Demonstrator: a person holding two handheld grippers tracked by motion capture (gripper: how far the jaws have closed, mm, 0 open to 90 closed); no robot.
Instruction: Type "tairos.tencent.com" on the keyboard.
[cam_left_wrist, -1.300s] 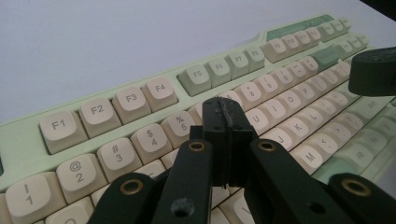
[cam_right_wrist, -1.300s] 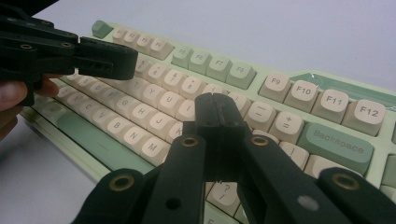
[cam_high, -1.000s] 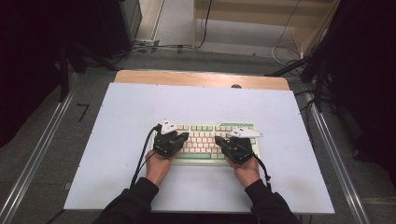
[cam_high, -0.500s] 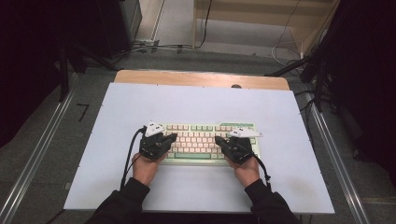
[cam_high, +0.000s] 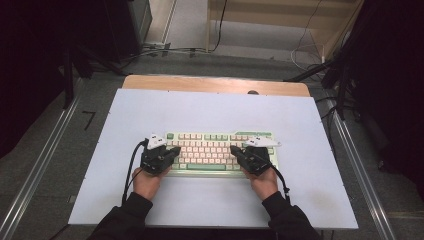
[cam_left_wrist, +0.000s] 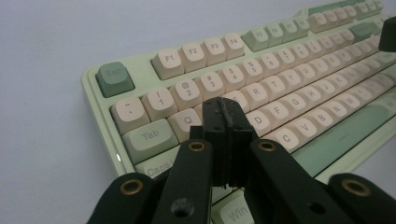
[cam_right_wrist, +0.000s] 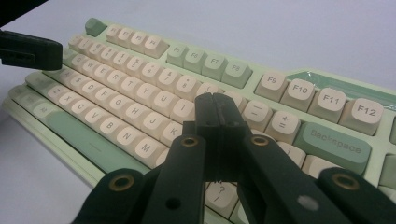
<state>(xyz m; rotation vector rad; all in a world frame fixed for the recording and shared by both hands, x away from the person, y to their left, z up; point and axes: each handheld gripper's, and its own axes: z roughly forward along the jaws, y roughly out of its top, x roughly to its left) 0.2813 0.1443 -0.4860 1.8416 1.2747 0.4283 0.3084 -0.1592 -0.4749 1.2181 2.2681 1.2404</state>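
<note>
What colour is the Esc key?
The Esc key is green, darker than the keyboard's pale case; clearest in the left gripper view.

A white table top (cam_high: 210, 112) is seen, edged along its far side by a wooden strip (cam_high: 215, 84). Beyond that strip, cables (cam_high: 165, 50) are strewn across the grey floor (cam_high: 190, 20).

Flat white rectangular tabletop (cam_high: 210, 110) with a bare light-wood strip (cam_high: 215, 84) along its far edge, flanked by grey metal rails. Resting directly on it, toward the near middle: one pale-green mechanical keyboard with cream and green keycaps (cam_high: 210, 150), lying flat, long side parallel to the near edge.
</note>
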